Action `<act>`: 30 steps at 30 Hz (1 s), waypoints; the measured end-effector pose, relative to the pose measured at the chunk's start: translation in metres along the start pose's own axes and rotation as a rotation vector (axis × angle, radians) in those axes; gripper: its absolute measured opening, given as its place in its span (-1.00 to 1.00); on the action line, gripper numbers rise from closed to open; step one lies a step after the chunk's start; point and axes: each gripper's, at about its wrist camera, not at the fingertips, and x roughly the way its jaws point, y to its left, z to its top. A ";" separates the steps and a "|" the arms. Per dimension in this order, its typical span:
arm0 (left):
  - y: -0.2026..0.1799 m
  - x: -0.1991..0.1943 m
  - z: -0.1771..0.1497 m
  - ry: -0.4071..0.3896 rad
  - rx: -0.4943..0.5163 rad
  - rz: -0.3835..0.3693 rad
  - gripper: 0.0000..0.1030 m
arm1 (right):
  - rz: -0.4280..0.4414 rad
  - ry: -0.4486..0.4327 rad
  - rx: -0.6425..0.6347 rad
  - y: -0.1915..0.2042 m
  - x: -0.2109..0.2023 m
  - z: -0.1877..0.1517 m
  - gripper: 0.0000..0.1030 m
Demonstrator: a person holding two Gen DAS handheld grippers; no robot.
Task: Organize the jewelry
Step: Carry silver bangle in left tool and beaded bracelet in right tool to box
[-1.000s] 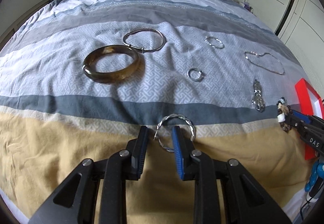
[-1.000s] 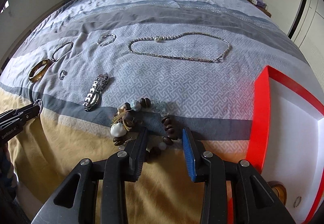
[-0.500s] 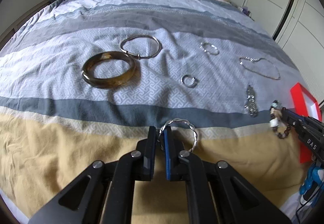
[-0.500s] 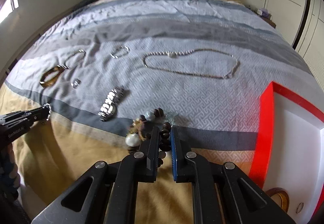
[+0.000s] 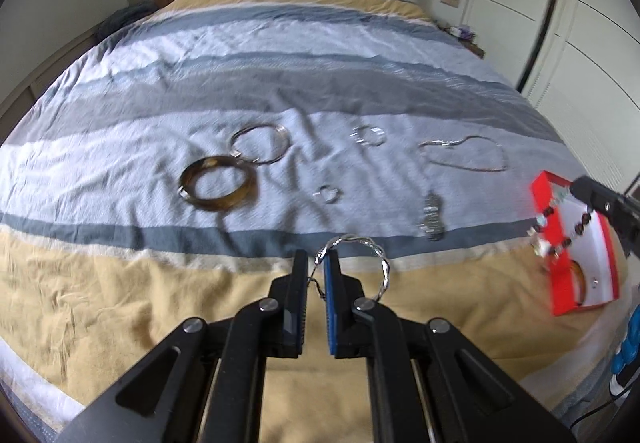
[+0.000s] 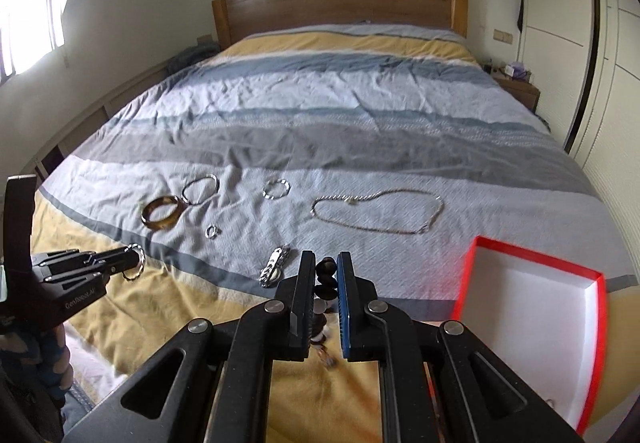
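Left gripper (image 5: 316,267) clamped on twisted silver bangle (image 5: 366,267); right gripper (image 6: 324,275) clamped on dark beaded bracelet (image 6: 325,275), dangling

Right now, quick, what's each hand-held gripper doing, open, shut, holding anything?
Left hand-held gripper: shut on the twisted silver bangle.
Right hand-held gripper: shut on the dark beaded bracelet.

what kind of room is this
A bedroom, most likely in a home. A wide bed with a striped duvet and a wooden headboard fills the view, white wardrobe doors line the right wall, and a small bedside table stands by the headboard.
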 end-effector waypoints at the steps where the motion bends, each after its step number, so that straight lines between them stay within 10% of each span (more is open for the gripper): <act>1: -0.008 -0.004 0.002 -0.005 0.014 -0.010 -0.87 | -0.006 -0.008 0.002 -0.004 -0.006 0.001 -0.80; 18: -0.233 0.010 0.027 0.008 0.274 -0.317 -0.86 | -0.263 -0.001 0.092 -0.164 -0.045 -0.016 -0.80; 30: -0.304 0.088 0.016 0.093 0.337 -0.294 -0.86 | -0.298 0.067 0.180 -0.211 -0.003 -0.057 -0.80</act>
